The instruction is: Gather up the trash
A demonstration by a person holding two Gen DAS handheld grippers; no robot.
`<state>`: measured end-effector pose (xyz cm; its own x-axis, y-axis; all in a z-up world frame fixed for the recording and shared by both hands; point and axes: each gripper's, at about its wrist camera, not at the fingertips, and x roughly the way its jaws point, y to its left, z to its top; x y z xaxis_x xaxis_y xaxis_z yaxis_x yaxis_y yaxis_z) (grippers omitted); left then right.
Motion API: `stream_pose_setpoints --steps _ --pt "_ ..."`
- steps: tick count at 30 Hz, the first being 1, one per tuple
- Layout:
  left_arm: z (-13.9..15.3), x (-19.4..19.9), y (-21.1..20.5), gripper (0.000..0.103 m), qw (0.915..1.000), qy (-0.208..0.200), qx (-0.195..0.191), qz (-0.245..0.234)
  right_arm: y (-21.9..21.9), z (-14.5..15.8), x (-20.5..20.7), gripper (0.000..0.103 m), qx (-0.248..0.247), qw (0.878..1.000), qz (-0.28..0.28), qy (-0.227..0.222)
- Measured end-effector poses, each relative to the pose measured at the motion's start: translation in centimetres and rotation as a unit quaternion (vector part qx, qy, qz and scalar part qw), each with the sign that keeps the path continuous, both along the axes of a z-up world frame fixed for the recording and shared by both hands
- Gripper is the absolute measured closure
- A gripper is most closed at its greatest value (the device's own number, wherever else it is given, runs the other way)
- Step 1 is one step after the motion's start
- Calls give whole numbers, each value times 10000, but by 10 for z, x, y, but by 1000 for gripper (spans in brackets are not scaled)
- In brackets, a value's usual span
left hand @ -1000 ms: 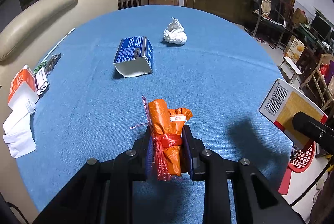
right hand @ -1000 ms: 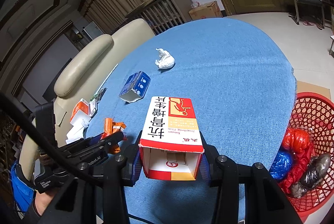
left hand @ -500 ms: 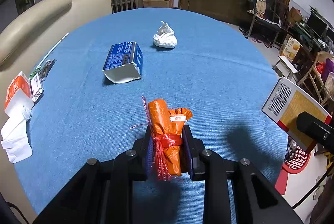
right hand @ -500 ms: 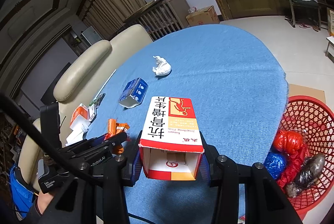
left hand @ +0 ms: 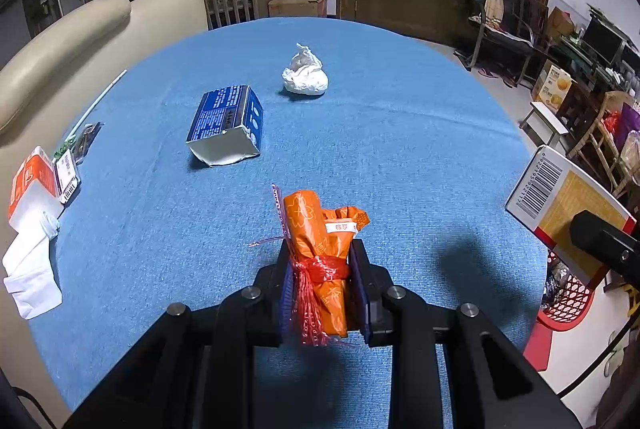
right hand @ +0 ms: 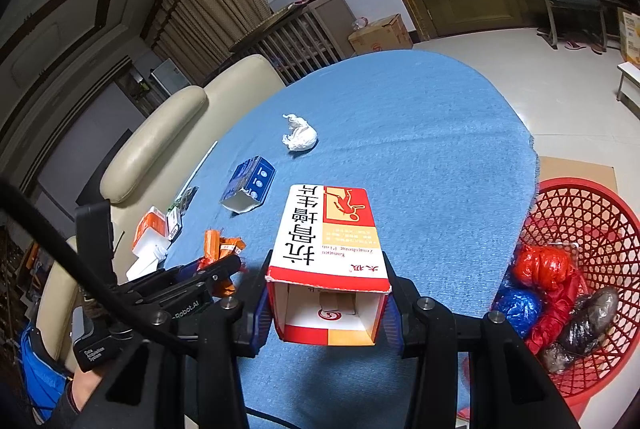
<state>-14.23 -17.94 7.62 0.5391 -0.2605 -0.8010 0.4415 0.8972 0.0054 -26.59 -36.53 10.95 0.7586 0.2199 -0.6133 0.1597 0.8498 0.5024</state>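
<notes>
Left tongs [left hand: 322, 269] grip an orange wrapper bundle [left hand: 316, 249] above the blue table [left hand: 400, 149]. Right tongs [right hand: 326, 303] clamp an open red-and-yellow carton [right hand: 332, 241] printed "抗骨增生片", near the red basket [right hand: 592, 221].

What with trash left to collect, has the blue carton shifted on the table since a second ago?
No. The blue carton keeps its spot relative to the white paper wad; only the camera view shifted.
</notes>
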Motion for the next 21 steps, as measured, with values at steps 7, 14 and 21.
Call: stream_pose_setpoints --steps 7,14,21 --pt "0 -2 -8 76 10000 -2 15 -70 -6 1 -3 55 29 10000 -68 0" --pt "1 -7 -29 76 9996 -20 44 -280 -23 1 -16 55 45 9995 -297 -1" --pt "5 -13 -51 76 9986 -84 56 -513 -41 1 -32 55 41 9984 -558 -6"
